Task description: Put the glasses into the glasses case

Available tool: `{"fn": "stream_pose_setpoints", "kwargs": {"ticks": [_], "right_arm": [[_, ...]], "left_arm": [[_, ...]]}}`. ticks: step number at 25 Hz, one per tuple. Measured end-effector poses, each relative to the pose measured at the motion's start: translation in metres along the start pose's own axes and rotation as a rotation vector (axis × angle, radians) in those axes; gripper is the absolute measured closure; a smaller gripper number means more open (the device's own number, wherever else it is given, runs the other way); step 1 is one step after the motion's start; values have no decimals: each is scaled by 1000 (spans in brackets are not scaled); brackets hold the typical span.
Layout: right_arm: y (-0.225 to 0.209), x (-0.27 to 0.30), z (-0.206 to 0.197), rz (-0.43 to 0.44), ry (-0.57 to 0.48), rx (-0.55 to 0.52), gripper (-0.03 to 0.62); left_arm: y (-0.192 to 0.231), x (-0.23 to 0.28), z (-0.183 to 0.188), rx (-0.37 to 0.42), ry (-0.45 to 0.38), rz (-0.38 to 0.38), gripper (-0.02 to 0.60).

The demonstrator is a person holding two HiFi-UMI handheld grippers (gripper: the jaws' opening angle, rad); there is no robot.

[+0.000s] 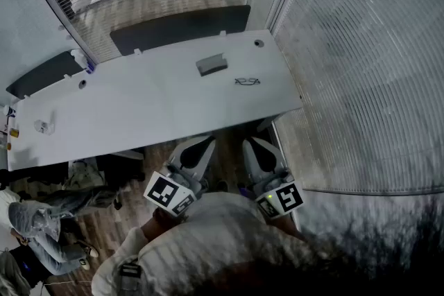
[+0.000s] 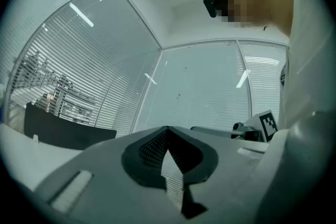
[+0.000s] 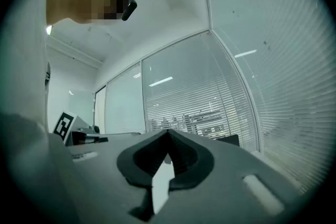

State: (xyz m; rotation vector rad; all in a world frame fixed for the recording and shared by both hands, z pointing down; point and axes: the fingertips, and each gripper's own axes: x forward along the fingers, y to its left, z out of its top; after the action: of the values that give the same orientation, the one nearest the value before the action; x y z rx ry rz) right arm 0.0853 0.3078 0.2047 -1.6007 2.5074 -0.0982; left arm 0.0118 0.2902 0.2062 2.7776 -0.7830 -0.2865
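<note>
**Both grippers waiting shut and empty, short of the table**

Closest in, the person is holding the two tools tucked against the chest, roughly level and aimed at the table. The left gripper (image 1: 196, 149) is showing its jaws meeting tip to tip in its own view, with only the glass wall visible past them. The right gripper (image 1: 262, 149) is likewise pinched fully together and carrying nothing. This is reading as a ready posture, drawn back and compact ahead of any reach (each pair of jaws will have to part before it can take anything).

Just beyond the jaw tips, the white table (image 1: 139, 114) is stretching across the head view. The glasses (image 1: 248, 82) are lying flat towards its right end, well apart from both grippers and more on the right gripper's side. The glasses case (image 1: 211, 64) is sitting just beside them, to the left and a little farther back. It is probably lying open, though it is too small here to be sure. With the pair set this near each other, the carry is looking short, and the left tool is probably being kept free to steady the case.

Farther off, a dark panel (image 1: 180, 28) is standing behind the table, with slatted blinds hanging beyond it.
</note>
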Motion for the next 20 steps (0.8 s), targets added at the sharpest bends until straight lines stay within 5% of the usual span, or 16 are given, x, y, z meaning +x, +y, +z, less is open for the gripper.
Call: {"fn": "stream_pose_setpoints", "kwargs": {"ticks": [20], "right_arm": [[-27, -10, 2, 22, 16, 120, 592]], "left_arm": [[-16, 28, -11, -17, 34, -14, 581]]}}
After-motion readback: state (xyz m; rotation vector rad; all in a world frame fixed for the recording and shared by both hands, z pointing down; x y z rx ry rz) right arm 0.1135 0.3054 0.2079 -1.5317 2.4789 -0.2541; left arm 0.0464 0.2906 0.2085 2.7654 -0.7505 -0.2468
